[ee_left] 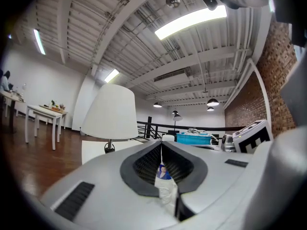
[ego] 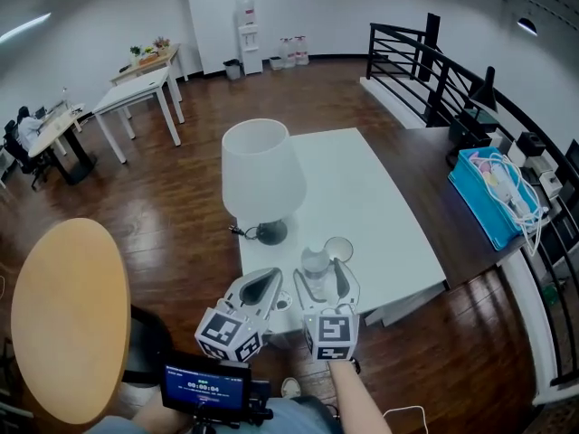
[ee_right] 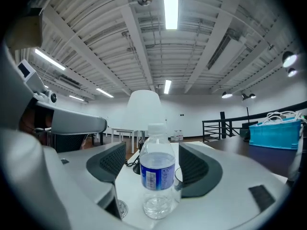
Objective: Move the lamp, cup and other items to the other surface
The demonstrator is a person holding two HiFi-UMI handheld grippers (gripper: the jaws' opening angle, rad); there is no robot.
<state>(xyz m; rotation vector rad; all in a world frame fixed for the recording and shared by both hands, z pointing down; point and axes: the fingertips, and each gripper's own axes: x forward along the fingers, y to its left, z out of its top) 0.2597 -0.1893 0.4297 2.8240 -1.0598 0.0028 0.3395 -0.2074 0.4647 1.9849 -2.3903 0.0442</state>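
The coming move turns on the water bottle (ee_right: pixel 157 169), which stands upright, cap up, straight ahead of the right gripper (ego: pixel 324 274) and already between its two jaws. The jaws stand wide apart with a clear gap on either side of the bottle, so nothing is clamped yet. They look set to close level across its lower body, below the blue label. The bottle stands at the near edge of the white table (ego: pixel 384 206). The cup (ego: pixel 338 248) sits just beyond it and slightly to the right, and the lamp (ego: pixel 262 174) is farther in and to the left, its shade upright on a thin stem. The right gripper is plainly the nearer one to the bottle. The left gripper (ego: pixel 268 277) is just beside it, pointing level toward the lamp, with its jaws brought together on a small white scrap (ee_left: pixel 165 183) that has a blue print on it. What the scrap is I cannot tell. Only the right gripper view shows the gaps beside the bottle, since the head view has the jaws crowding it from above. Only the left gripper view shows the pinched scrap. The head view alone shows the round wooden table (ego: pixel 68 319) off to the person's left — probably the other surface, well apart from the bottle.
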